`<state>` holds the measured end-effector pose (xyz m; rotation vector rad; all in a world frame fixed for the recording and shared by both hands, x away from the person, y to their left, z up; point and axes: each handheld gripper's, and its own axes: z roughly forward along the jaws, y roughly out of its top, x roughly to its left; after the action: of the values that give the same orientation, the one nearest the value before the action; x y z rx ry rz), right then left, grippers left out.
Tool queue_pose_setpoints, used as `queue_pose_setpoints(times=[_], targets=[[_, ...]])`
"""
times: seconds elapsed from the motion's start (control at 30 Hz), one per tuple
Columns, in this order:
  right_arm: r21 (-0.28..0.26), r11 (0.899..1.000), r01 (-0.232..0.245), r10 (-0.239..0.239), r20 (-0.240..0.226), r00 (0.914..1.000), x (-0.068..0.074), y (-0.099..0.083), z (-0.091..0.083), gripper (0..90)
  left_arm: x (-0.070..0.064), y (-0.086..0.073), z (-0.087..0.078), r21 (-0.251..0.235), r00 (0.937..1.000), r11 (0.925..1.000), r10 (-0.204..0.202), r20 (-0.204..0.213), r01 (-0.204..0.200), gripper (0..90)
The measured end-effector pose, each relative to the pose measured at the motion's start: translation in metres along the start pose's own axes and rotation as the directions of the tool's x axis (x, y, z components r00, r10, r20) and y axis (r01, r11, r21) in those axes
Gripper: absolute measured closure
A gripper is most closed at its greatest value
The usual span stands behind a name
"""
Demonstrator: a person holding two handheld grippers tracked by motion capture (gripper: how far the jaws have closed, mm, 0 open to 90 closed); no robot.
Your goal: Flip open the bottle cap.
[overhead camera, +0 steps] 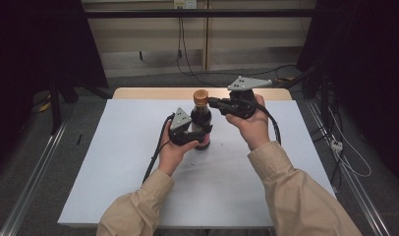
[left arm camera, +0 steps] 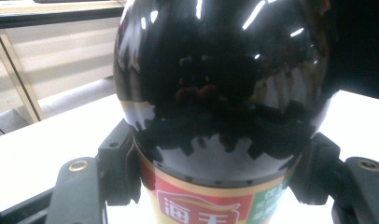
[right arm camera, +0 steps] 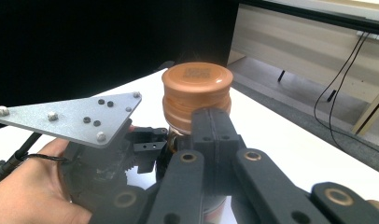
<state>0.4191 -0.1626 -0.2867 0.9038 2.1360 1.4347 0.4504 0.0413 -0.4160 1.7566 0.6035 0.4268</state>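
Observation:
A dark soy sauce bottle [overhead camera: 201, 122] with a brown cap [overhead camera: 201, 96] stands upright at the middle of the white table [overhead camera: 119, 162]. My left gripper [overhead camera: 196, 133] is shut on the bottle's lower body; in the left gripper view its black fingers [left arm camera: 118, 163] press both sides of the glossy bottle [left arm camera: 220, 93] just above the red label. My right gripper [overhead camera: 213, 102] comes in from the right at neck height. In the right gripper view its jaws stand together as one block [right arm camera: 211, 133] right under the cap [right arm camera: 197, 86], hiding the neck.
The grey plate of the left gripper [right arm camera: 71, 116] and the hand holding it sit just left of the bottle. Cables [overhead camera: 156, 157] trail from both grippers across the table. Beyond the far table edge are a pale wall panel and hanging wires [overhead camera: 180, 49].

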Motion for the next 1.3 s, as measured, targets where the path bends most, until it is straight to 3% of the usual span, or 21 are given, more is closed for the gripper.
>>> queue_pose_setpoints(times=[0.43, 1.3], targets=[[-0.007, 1.000, -0.018, 0.018, -0.032, 0.9993, -0.001, 0.004, 0.000, 90.0, 0.000, 0.000, 0.000, -0.001, 1.0000, 1.0000, -0.002, -0.003, 0.002, 31.1], [-0.006, 1.000, -0.010, 0.010, -0.024, 0.9997, 0.001, 0.011, 0.001, 90.0, 0.000, -0.001, 0.000, -0.005, 1.0000, 1.0000, -0.003, -0.007, 0.003, 31.0]])
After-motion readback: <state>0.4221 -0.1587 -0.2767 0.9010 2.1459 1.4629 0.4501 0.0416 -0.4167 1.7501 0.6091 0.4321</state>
